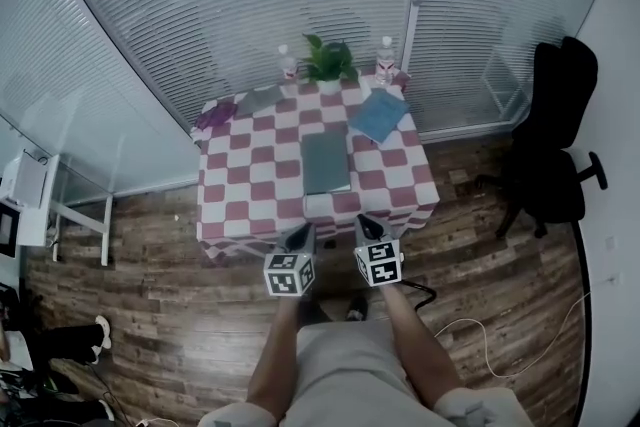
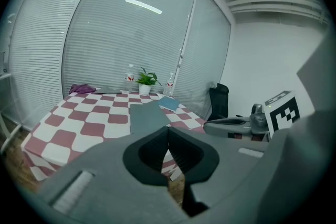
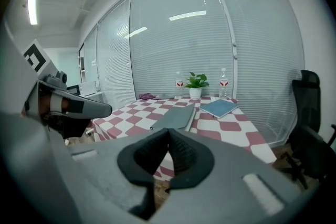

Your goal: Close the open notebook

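**A:** The left claw [image 2: 168,129] is pinched shut with nothing in it. The right claw [image 3: 168,132] is the same, pads together and empty.

**B:** Where does the grey notebook [image 1: 325,162] lie from them?

**A:** Ahead and somewhat below, on the checked worktop [image 1: 250,187], beyond its near edge. Both claws hang side by side short of that edge, apart from the cloth. The notebook sits ahead of the gap between them.

**B:** And its long axis?

**A:** It runs away from the claws, along the way they point, so a short end faces them.

**B:** Which hand is nearer?

**A:** There is little in it; I judge either could reach.

**B:** Is it open?

**A:** It shows as one flat grey slab, so to me it looks closed, though I cannot be sure. If a cover does need turning, it would swing crosswise to the claws' line, and a claw would have to spread first.

**B:** Anything close by?

**A:** A blue book [image 1: 378,115] lies farther off toward the right claw's side, and a potted plant [image 1: 330,63] stands at the far end
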